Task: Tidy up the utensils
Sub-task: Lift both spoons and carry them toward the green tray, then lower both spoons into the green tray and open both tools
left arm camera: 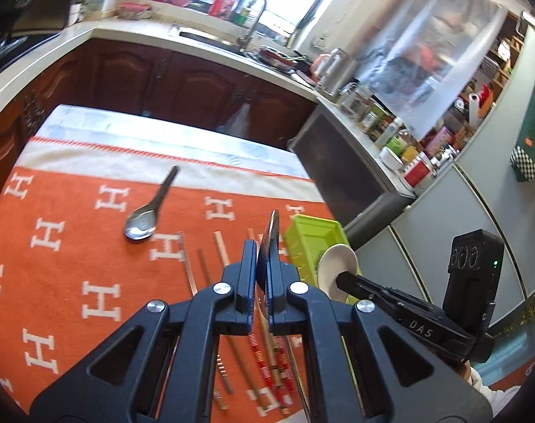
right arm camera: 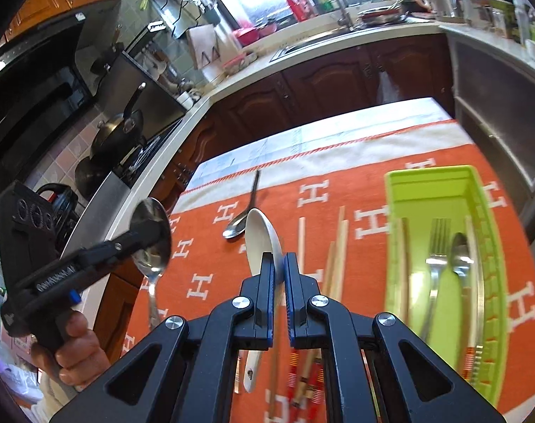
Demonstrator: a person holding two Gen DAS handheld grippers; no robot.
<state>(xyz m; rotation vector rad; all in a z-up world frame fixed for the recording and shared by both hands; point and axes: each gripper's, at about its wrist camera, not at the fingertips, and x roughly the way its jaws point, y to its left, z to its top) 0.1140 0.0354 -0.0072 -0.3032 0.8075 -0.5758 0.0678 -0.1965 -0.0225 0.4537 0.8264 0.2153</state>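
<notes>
Spoons lifted, one in each tongs.
Left tongs (left arm camera: 262, 278) pinch the metal spoon (right arm camera: 153, 236), right tongs (right arm camera: 279, 278) pinch the white spoon (right arm camera: 262, 236), bound for the green tray (right arm camera: 440, 179) at two o'clock.

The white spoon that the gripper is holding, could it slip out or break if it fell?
The white spoon looks like glazed ceramic, so it is probably slippery and could slide in the right gripper, which pinches only its bowl edge. It would likely chip or crack on a hard floor, less likely on the orange cloth below.
</notes>
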